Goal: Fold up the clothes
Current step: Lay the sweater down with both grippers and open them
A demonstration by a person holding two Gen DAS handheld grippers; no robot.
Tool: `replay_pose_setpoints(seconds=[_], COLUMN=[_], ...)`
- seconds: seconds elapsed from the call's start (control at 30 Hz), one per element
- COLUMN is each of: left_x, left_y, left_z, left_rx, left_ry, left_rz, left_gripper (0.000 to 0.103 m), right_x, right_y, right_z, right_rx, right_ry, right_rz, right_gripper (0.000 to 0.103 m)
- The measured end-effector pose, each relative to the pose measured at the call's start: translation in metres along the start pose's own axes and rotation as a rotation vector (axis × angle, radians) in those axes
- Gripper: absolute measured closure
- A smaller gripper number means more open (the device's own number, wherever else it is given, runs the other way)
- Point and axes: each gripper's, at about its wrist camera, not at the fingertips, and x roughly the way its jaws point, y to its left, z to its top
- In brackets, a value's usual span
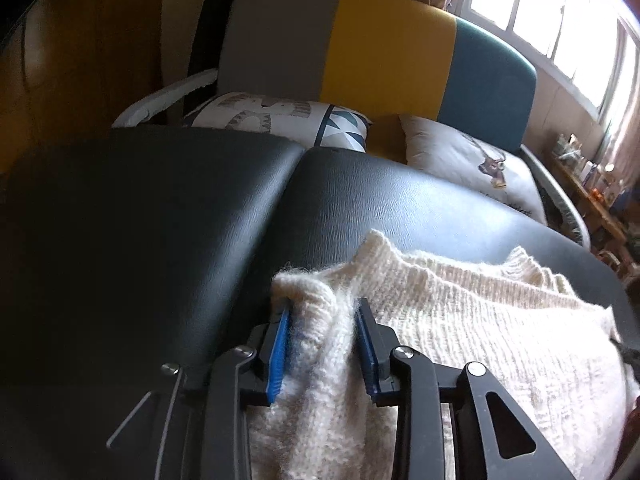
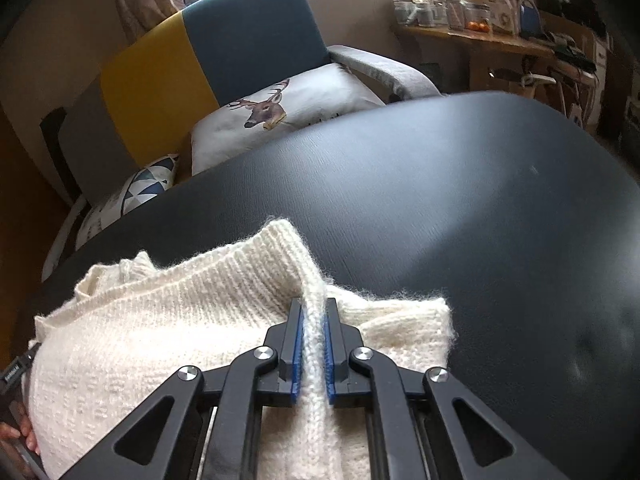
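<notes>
Cream knit sweater [image 1: 460, 320] bunched on near edge of black table [image 1: 160, 220], fuzzy ribbed hem uppermost. Left hand-held gripper [image 1: 324, 312] part open, a thick fold of knit between blue pads [image 1: 280, 344], loosely flanked rather than squeezed. Right hand-held gripper [image 2: 314, 320] nearly closed, pinching a narrow ridge of the sweater [image 2: 160, 320]. Beyond table [image 2: 440, 200]: grey, yellow and teal sofa [image 2: 160, 80], deer-print cushion [image 2: 280, 112], triangle-print cushion [image 1: 280, 120]. Cluttered wooden shelf [image 2: 480, 36] at right.
</notes>
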Motion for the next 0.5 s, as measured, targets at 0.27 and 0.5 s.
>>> replay_pose_setpoints(seconds=[0.27, 0.5], left_x=[-0.042, -0.063], left_y=[0.001, -0.017], left_z=[-0.046, -0.055], left_rx=[0.016, 0.015], left_ry=[0.006, 0.034], left_rz=[0.011, 0.092], left_gripper=[0.068, 0.056], right_x=[-0.042, -0.052], right_y=[-0.016, -0.003], right_z=[-0.037, -0.044], right_rx=[-0.002, -0.129], right_ry=[0.009, 0.045], right_rz=[-0.016, -0.117], right_gripper=[0.096, 0.087])
